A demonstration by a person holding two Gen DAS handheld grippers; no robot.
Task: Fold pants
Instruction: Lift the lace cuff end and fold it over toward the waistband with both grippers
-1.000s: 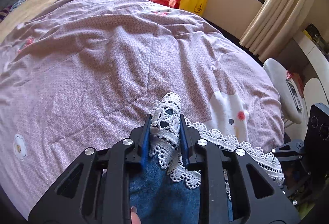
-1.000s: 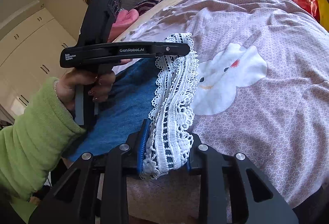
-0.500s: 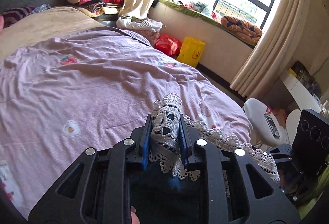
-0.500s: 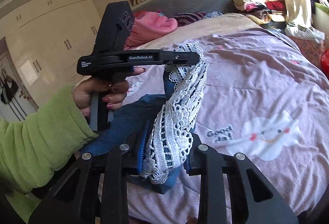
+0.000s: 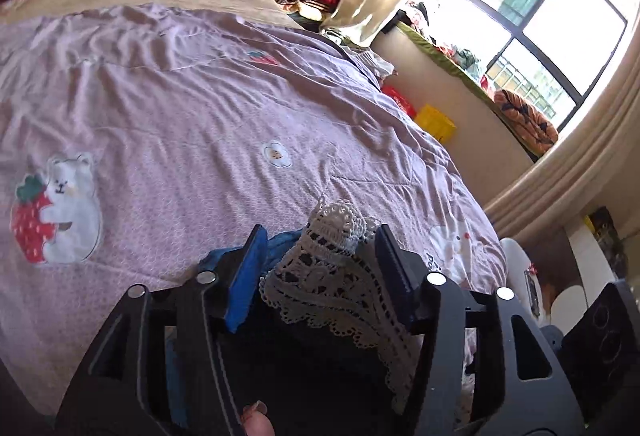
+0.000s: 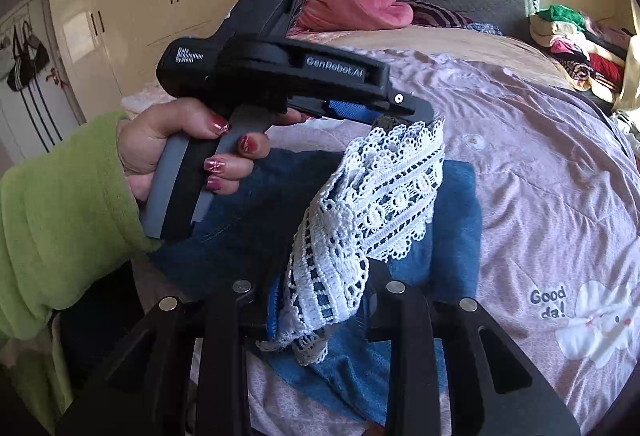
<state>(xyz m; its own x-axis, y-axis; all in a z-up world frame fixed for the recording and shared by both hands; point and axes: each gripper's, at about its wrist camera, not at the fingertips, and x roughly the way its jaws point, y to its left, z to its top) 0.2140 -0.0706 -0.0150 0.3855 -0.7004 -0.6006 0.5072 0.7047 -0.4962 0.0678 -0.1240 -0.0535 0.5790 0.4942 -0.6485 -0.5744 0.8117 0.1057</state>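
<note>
1. While the left gripper opens, the lace hem sits loose between its spread jaws, leaning on the right pad, no longer pinched.
2. Right gripper is narrow, clamped on the same lace hem.
3. Pants, blue denim, lie partly doubled over on the pink bedspread, hem end lifted.
4. Advice: lower the right side onto the denim before letting go, so both hem corners land level.
5. Back the left gripper straight out; lace could snag.

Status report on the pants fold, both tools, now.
Left tool opening, lace hem loose between its pads. Right tool clamped on lace hem. Denim pants doubled over on quilt. Nothing in the way.
</note>
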